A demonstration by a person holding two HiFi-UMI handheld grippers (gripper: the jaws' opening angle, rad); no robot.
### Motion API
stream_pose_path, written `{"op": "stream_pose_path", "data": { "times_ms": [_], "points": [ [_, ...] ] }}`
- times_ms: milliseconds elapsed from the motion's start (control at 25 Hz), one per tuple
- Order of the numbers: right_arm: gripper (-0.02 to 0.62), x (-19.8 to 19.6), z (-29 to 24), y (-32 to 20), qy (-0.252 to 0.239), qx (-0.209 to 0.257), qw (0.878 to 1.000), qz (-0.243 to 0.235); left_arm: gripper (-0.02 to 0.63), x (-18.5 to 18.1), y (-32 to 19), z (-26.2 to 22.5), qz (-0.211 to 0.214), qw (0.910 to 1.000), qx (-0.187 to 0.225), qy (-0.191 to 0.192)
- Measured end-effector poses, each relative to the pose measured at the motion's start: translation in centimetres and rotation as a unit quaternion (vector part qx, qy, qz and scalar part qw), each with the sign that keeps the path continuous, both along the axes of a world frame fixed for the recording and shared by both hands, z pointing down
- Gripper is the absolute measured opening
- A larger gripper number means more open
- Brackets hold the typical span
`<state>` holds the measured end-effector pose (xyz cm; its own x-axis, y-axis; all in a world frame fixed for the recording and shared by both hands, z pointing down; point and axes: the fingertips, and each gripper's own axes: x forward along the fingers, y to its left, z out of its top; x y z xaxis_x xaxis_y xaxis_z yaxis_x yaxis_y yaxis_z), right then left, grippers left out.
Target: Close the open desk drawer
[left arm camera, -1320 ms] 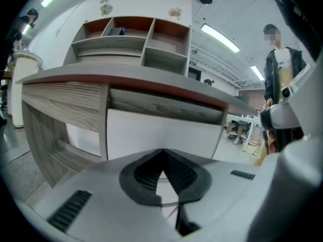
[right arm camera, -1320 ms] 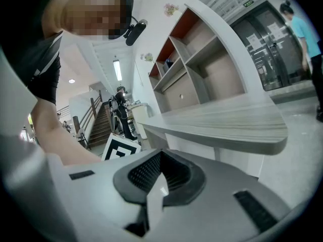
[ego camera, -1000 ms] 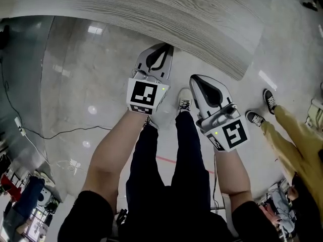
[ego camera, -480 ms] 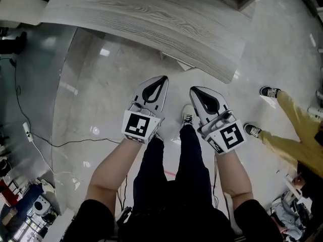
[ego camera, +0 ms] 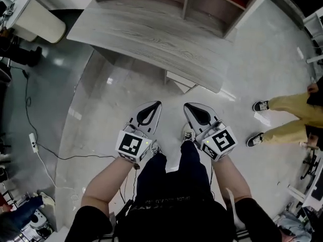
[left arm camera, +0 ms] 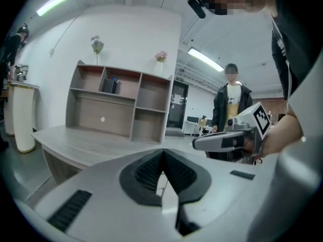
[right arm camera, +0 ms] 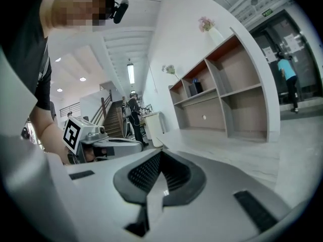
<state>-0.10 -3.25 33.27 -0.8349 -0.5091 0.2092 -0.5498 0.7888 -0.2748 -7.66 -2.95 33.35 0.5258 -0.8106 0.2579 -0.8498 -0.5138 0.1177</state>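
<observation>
Both tools are empty. Your left hand-held gripper [ego camera: 158,104] has its jaws pressed tip to tip with nothing between them, and your right hand-held gripper [ego camera: 185,105] is clenched the same way.

The main risk, as I judge it, is a skewed push. If you meet the pale open drawer [ego camera: 180,79] with one narrow tip near a corner, it may twist on its runners and jam, or the tip may skid off the smooth front. Coming in too high could knock a hand-held gripper against the overhanging near edge of the grey wood-grain tabletop [ego camera: 151,39]. A hard shove could also slam the drawer and bounce it back out. The person in yellow trousers [ego camera: 287,120] stands well clear at the right, so there is little worry there.

The drawer juts out below the tabletop's near edge, towards its right corner. It lies ahead of both hand-held grippers, apart from them and nearer the right one, with bare glossy floor [ego camera: 116,95] between. Neither gripper view shows it clearly.
</observation>
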Motion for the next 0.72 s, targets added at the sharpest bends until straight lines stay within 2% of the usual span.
{"op": "stream_pose_path", "data": {
  "times_ms": [320,720],
  "points": [
    [0.017,-1.2,-4.9,3.1,-0.002,0.011,1.000,0.001,0.009,0.0,4.3,-4.1,0.035,0.9993,0.002,0.016],
    [0.017,-2.4,-7.0,8.6,-0.005,0.008,1.000,0.018,0.009,0.3,9.1,-6.8,0.101,0.9949,0.005,0.000]
  ]
}}
